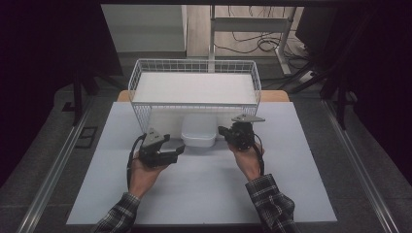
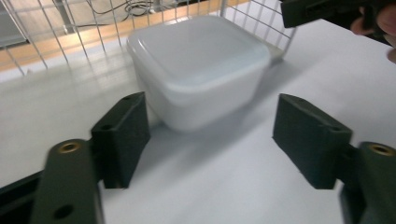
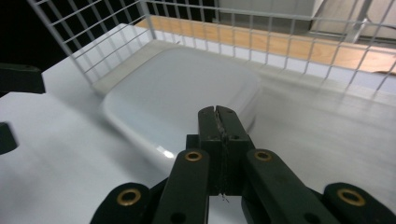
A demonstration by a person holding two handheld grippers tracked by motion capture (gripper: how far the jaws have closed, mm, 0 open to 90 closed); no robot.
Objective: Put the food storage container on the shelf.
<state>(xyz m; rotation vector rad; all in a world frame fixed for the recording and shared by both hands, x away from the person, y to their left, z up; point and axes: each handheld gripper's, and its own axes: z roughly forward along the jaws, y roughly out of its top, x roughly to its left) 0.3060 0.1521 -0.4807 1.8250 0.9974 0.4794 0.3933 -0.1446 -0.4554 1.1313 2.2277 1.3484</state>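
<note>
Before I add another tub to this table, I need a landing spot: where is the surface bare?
Bare: the sheet between the forearms, and both strips flanking the wire basket. Crowded: the basket's front, where the white container sits between the open left gripper and the shut right gripper.

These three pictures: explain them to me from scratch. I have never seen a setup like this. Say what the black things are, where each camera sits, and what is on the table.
No robot here: a person holds a two-jaw tool in each hand. The high view looks down on the table. The left tool and right tool flank a lidded white plastic container, which sits on the table half under a white wire basket rack. The other two pictures come from a camera on each tool, looking along its jaws. The left tool's jaws stand wide apart, facing the container. The right tool's jaws are shut together, empty, at the container's side. Nothing is held.
</note>
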